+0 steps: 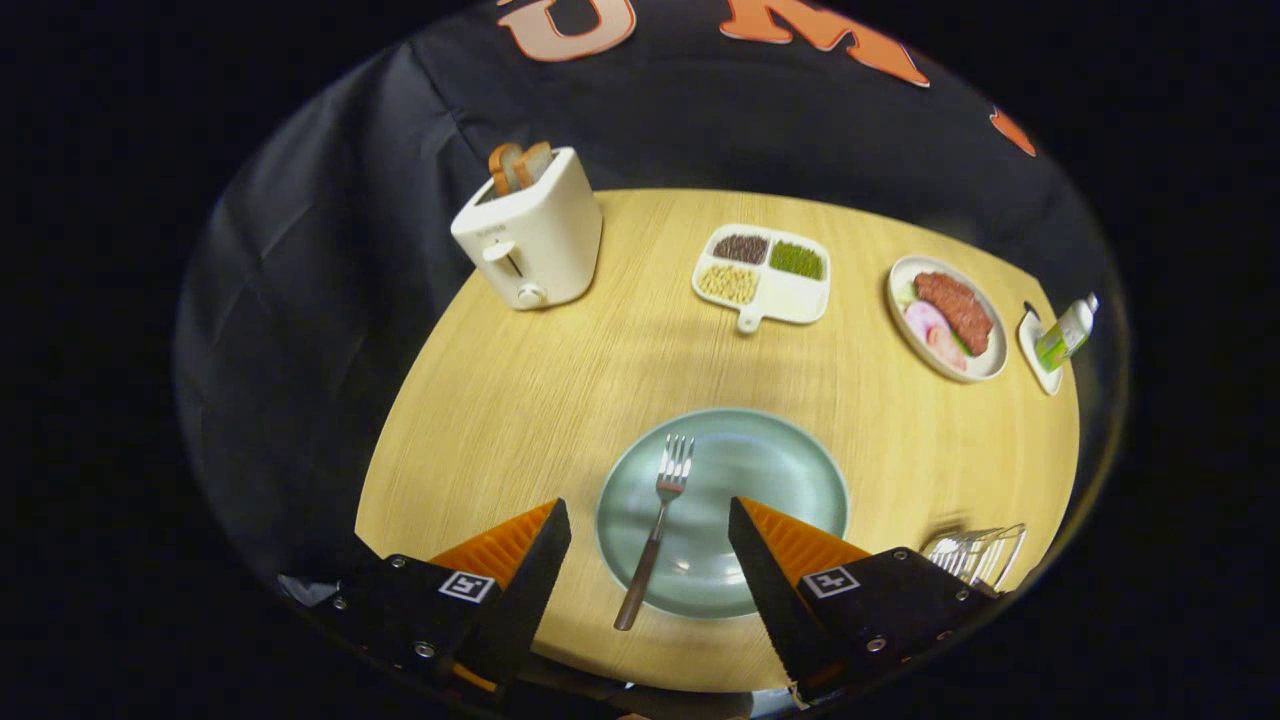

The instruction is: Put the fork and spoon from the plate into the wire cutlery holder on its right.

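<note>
My tongs [650, 545] hang open and empty over the near edge of the table [520, 400], with the fork [655, 530] between the fingers, lying on the green plate [780, 470], its handle past the near rim. It looks thin, stiff, light and slick, so I'd pinch that overhanging handle. The wire cutlery holder [980, 550] stands just right of the plate; the spoon I can't make out.

Staged dining booth — wooden table [520, 400], toaster [530, 235], plated food [948, 318], black cloth backdrop [300, 280]
</note>
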A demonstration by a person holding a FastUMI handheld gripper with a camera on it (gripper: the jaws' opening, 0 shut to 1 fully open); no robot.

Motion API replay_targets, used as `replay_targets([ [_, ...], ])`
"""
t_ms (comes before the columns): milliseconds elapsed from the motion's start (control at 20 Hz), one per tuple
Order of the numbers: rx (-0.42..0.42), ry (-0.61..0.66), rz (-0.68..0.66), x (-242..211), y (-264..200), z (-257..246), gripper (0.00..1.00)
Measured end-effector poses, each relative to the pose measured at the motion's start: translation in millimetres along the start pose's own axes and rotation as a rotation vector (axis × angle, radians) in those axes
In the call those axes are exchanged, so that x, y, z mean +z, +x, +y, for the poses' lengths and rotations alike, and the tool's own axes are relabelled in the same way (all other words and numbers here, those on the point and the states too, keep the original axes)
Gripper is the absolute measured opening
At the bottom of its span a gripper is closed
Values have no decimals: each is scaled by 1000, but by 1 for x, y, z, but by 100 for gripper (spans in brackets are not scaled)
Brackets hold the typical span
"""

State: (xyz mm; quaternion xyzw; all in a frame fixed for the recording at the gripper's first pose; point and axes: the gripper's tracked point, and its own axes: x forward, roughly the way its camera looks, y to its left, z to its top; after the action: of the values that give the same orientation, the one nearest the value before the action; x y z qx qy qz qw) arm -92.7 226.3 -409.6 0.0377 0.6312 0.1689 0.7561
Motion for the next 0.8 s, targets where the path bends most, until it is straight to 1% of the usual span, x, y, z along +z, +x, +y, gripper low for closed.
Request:
replay_targets([
  [100,-6,8,63,-13,16,0,94],
  [300,-47,8,179,-34,39,-10,88],
  [400,-60,21,224,-41,49,-12,83],
  [500,-70,36,265,-48,59,-12,75],
  [550,-74,45,276,-49,62,-12,68],
  [600,-81,58,284,-52,69,-11,63],
  [650,-85,68,292,-53,72,-11,54],
  [800,-105,63,326,-61,78,-9,35],
])
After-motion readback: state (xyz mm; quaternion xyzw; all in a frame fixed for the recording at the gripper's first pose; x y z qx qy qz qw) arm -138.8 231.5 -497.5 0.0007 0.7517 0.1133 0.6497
